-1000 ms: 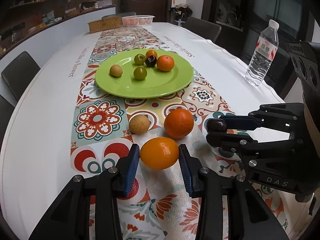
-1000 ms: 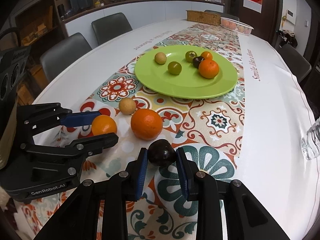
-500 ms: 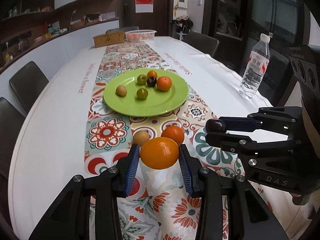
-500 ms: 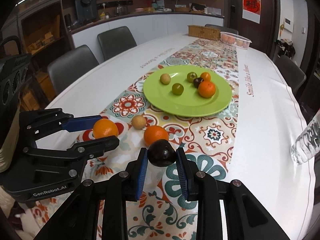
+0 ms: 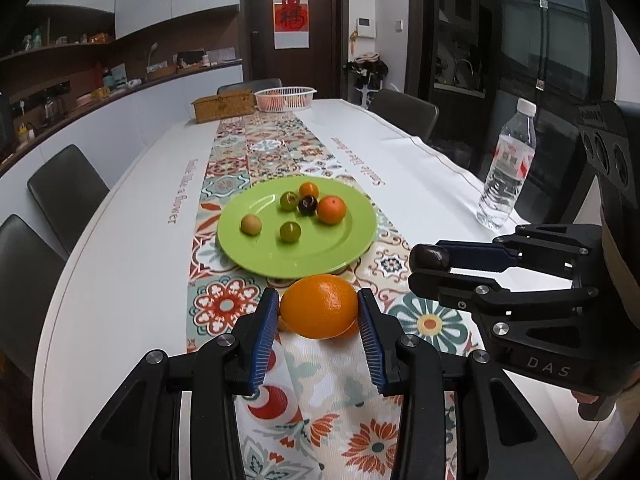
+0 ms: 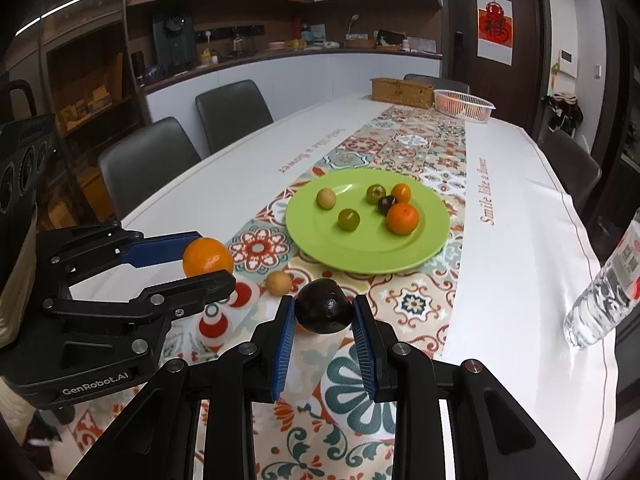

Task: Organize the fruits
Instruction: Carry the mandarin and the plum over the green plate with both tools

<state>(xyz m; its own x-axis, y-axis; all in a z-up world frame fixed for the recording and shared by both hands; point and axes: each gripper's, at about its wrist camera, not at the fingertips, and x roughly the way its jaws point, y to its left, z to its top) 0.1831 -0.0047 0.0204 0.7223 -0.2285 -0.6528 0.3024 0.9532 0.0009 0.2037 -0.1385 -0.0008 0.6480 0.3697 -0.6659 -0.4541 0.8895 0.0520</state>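
My left gripper (image 5: 318, 316) is shut on an orange (image 5: 319, 306) and holds it above the patterned runner, short of the green plate (image 5: 256, 254). My right gripper (image 6: 323, 316) is shut on a dark avocado-like fruit (image 6: 323, 306), also lifted; it shows in the left wrist view (image 5: 430, 258). The held orange also shows in the right wrist view (image 6: 207, 257). The green plate (image 6: 432, 236) holds several small fruits, among them an orange one (image 6: 402, 218). A small tan fruit (image 6: 278, 282) lies on the runner. Another orange on the runner is hidden behind the held fruits.
A water bottle (image 5: 506, 170) stands at the right table edge, close to my right gripper (image 6: 604, 292). A wicker box (image 5: 224, 106) and a white basket (image 5: 285, 98) sit at the far end. Dark chairs line both sides of the table.
Both grippers have risen off the table with their fruits. The plate now looks farther below and ahead, and the loose orange has slipped out of sight behind the held fruits.
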